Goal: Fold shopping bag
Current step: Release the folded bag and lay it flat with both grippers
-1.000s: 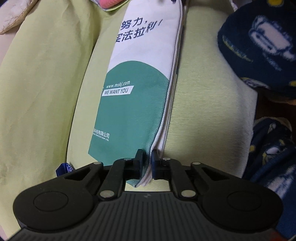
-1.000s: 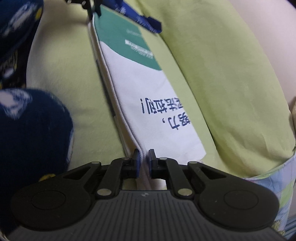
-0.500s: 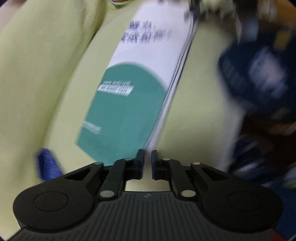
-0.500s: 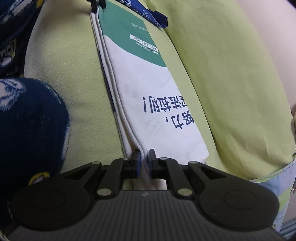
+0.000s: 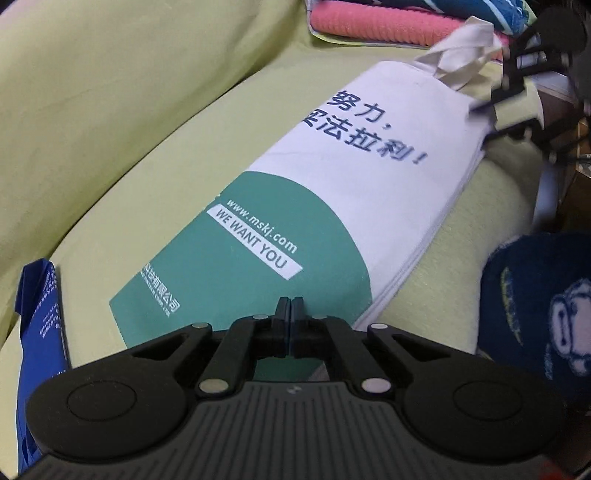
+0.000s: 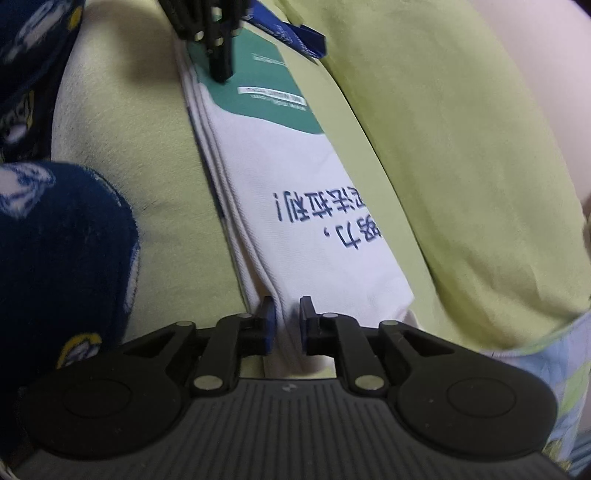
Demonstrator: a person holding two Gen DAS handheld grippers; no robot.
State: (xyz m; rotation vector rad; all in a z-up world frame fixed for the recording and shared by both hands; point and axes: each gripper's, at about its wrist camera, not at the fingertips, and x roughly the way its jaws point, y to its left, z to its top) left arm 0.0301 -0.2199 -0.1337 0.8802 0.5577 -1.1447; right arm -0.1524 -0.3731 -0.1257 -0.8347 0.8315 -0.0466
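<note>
The folded shopping bag (image 5: 332, 177) is laid flat on the green cushion (image 5: 129, 155). The left tool (image 5: 291, 303) is seen pressed together above the bag's green end. The right tool (image 6: 286, 308) is held apart astride the white edge. The bag's handles (image 5: 461, 48) are partly hidden.

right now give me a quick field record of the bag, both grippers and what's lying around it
bag: shopping bag folded into a long strip, lying on the green cushion
left gripper: shut, empty, over the bag's green end
right gripper: fingers apart around the bag's white end
handles: cream loops at the white end
nearby: blue packet, navy fleece, pink towel
</note>
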